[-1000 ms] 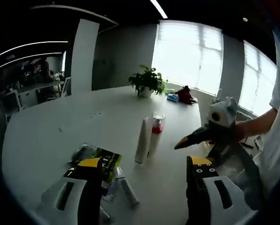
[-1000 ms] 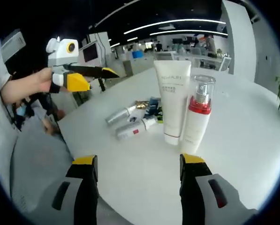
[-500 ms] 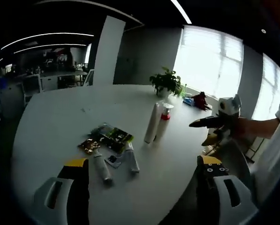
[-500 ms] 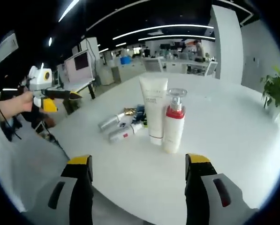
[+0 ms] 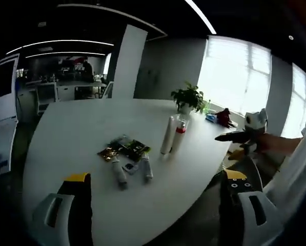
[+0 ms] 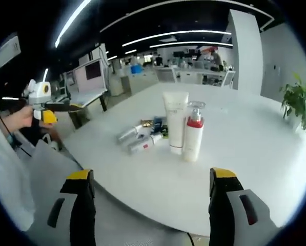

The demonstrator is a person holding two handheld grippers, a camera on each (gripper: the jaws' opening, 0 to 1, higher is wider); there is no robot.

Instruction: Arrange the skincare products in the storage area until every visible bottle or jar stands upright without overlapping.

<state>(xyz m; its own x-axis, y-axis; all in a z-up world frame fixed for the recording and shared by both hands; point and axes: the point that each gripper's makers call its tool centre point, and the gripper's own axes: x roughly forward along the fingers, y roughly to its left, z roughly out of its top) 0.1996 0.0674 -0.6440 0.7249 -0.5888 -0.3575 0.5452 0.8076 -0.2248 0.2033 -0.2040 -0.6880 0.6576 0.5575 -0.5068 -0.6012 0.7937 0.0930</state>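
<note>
Standing off from the table [image 6: 255,154], both grippers spread wide and empty.

- Left gripper [image 5: 155,192]: jaws parted, nothing between them; held back past the table's near edge. In the right gripper view it is at far left, in a hand [image 6: 19,119].
- Right gripper [image 6: 150,197]: jaws parted, empty; likewise off the table edge. In the left gripper view it is at far right, held level at the end of an outstretched arm.
- Tube [image 6: 175,123], white: upright, cap down, mid-table.
- Pump bottle [image 6: 194,132], white with red collar: upright, touching or just beside the tube; which, cannot tell.
- Small tubes [image 5: 131,169]: lying flat in a loose cluster just left of the upright pair as the right gripper sees it, long axes pointing roughly toward the table's near edge. A dark packet [image 5: 131,148] and a gold-capped item lie among them; overlap too small to judge.
- Plant [image 5: 187,97]: far side.

Judgement: the lying pieces remain to be stood up; they sit dead ahead of the left gripper, which looks the nearer.
</note>
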